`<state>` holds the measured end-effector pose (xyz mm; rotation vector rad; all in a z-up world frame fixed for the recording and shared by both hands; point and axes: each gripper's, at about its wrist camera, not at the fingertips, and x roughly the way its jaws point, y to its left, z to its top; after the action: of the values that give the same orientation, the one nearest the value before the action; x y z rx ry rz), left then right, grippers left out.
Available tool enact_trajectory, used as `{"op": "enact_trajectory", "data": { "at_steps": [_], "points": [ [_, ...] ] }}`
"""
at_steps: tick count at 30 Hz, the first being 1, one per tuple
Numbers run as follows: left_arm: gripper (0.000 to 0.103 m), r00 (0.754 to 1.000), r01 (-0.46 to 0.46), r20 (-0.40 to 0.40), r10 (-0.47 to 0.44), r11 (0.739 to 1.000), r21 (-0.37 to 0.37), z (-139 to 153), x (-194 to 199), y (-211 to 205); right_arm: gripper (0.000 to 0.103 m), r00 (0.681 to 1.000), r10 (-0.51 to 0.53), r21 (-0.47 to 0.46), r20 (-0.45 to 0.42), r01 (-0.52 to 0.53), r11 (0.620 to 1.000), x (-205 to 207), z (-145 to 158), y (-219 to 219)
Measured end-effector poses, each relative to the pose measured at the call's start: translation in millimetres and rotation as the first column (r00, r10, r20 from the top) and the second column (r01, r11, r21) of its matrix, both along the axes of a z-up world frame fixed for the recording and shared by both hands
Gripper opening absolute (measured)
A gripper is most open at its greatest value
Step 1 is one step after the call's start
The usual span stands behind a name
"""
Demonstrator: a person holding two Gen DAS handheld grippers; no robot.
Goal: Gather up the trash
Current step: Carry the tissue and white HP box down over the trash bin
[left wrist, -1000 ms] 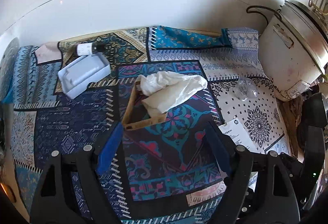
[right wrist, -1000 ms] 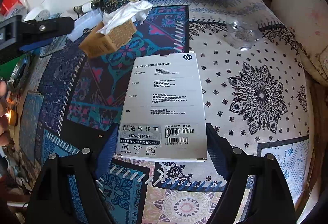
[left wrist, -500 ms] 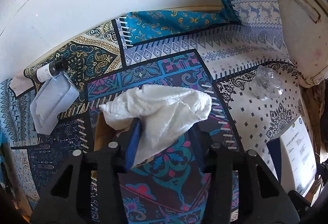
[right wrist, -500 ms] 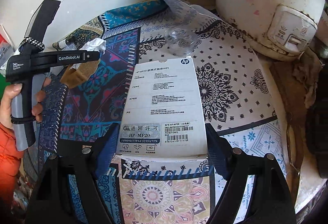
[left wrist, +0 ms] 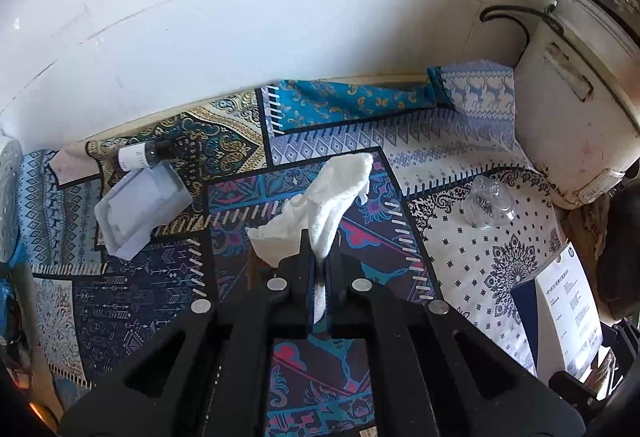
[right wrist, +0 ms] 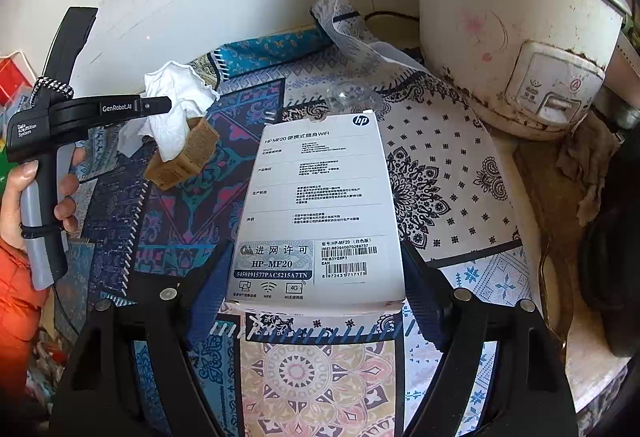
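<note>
While the left claw (left wrist: 319,277), just closed, pinches the tissue (left wrist: 320,205), only the right view shows the right claw (right wrist: 316,277) clamping the box (right wrist: 320,197) above a patterned tabletop (right wrist: 440,177), probably.

Left tongs (left wrist: 319,269) — tight on white tissue (left wrist: 320,197)

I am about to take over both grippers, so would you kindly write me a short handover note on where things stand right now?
Left gripper: jaws have just closed on the white tissue, which hangs above the small brown cardboard box.
Right gripper: jaws hold the white HP box by its sides, off the patterned cloth.
On the cloth: a grey tray with a small bottle behind it, and a clear glass piece near the rice cooker.
Done: tissue and HP box gripped.
Left: no bin is in view; drop both, then probably collect the cardboard box and any other trash.
</note>
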<state>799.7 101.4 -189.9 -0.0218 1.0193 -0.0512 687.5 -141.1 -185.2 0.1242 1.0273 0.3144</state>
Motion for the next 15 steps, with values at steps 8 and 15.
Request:
{"op": "enact_trajectory", "data": {
  "at_steps": [8,15],
  "points": [
    [0.002,0.989,-0.101,0.107,0.105,0.994,-0.041,55.5,-64.8,-2.0,0.078,0.992,0.095,0.025,0.089,-0.097,0.995,-26.9,31.0,-14.9],
    [0.002,0.963,-0.204,0.166,0.211,0.977,-0.056,83.2,-145.2,-22.2,0.078,0.971,0.205,0.031,0.127,-0.210,0.977,-61.3,48.9,-23.7]
  ]
}}
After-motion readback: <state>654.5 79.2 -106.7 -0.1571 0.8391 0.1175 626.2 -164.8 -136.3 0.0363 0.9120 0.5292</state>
